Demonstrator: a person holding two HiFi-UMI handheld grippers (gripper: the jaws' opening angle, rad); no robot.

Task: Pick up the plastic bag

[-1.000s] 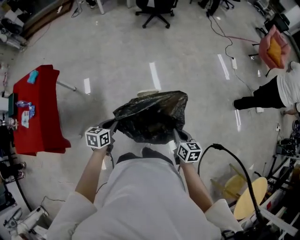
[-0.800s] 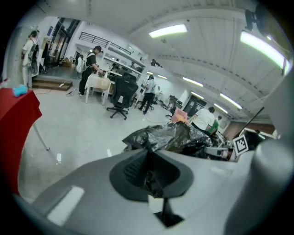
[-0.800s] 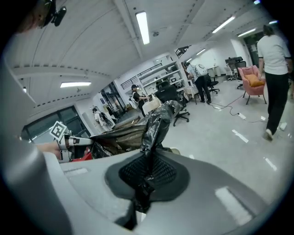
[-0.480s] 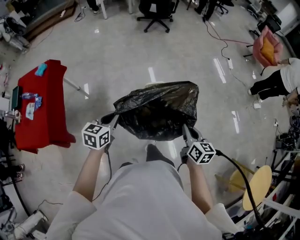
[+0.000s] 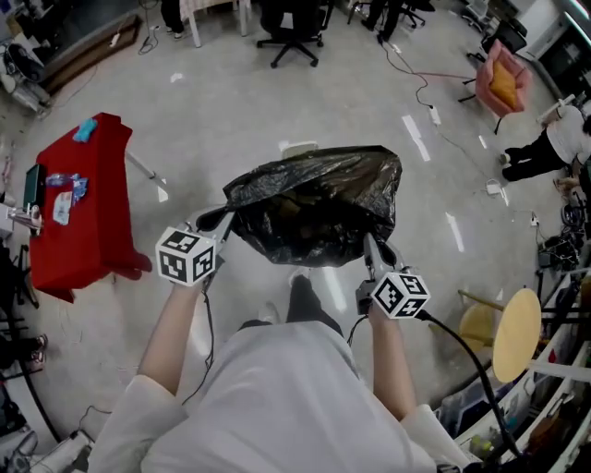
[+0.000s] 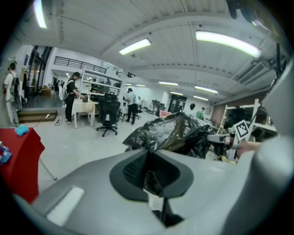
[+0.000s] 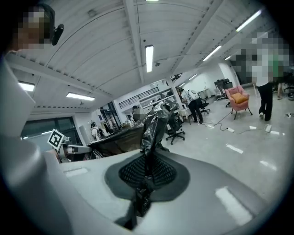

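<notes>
- While you stand over the grey floor (image 5: 231, 120), the black plastic bag (image 5: 319, 208) hangs in the air just in front of you. It is lifted clear of the floor and stretched between your two claws.
- Your left claw (image 5: 224, 220) is clamped fully down on the bag's left edge. In the left gripper view the claw (image 6: 148, 158) has black film pinched between its ribbed pads, and the crumpled, glossy bulk of the bag (image 6: 172, 135) rises beyond them.
- Your right claw (image 5: 374, 245) is likewise closed tight on the bag's right edge. In the right gripper view a twisted strip of the bag (image 7: 154, 126) runs up out of the claw (image 7: 148, 167).
- To your left, well apart from the bag, a red-draped surface (image 5: 78, 217) carries a few small items.
- A black office chair (image 5: 286, 28) stands far off.
- A pink armchair (image 5: 503, 78) sits at the far right.
- A round wooden stool (image 5: 515, 346) is at the near right.
</notes>
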